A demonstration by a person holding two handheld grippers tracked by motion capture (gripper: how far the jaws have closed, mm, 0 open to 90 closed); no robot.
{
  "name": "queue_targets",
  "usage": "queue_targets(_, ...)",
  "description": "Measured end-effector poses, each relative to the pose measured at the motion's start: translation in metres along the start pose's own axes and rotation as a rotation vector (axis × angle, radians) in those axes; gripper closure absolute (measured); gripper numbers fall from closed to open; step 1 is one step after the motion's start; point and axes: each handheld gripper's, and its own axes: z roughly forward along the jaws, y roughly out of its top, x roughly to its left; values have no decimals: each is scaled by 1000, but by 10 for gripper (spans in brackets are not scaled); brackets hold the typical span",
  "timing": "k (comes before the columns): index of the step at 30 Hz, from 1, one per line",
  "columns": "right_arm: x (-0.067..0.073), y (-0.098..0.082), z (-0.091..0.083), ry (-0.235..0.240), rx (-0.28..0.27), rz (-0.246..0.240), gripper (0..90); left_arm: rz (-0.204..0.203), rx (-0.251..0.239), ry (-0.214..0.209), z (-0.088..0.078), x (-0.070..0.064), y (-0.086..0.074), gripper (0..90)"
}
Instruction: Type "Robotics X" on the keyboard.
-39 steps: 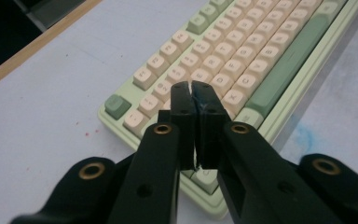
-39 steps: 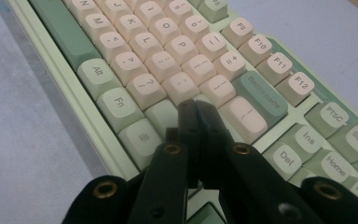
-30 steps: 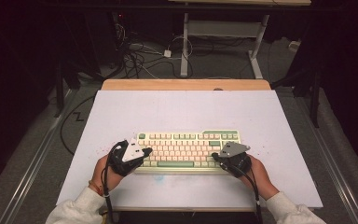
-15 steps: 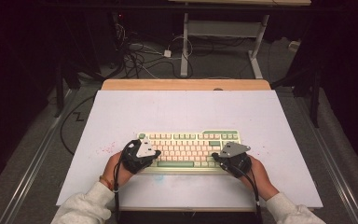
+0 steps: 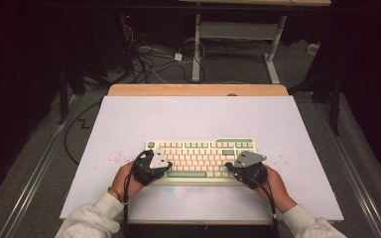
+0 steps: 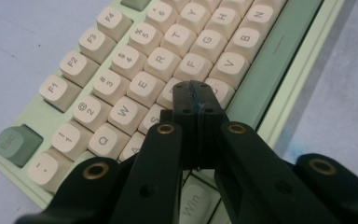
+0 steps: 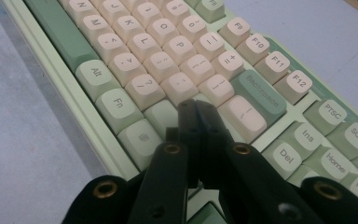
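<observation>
One keyboard lies near the table's near edge, midway between its sides. Two grippers rest over it, jaws closed together and empty: left gripper at its left end, right gripper at its right. Bare tabletop stretches beyond toward the far edge.

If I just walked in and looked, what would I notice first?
First, the green and cream keyboard lying at the near side of the white table. Then the two black grippers resting over its ends, both shut with nothing between the jaws: the left gripper above the letter keys near D and C, the right gripper over the Enter side.
</observation>
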Motion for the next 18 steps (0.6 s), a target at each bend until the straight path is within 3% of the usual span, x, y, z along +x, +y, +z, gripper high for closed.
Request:
queue_targets(7,-2,1,-2,-3,5,3,900,0,-59,32,-13,-1,4,877)
queue_targets(12,-3,3,-13,-4,-53,6,900,7,-89,60,-19,-1,4,876)
queue_targets(18,-2,5,-22,-17,-104,6,776,14,-108,67,-18,-1,3,829)
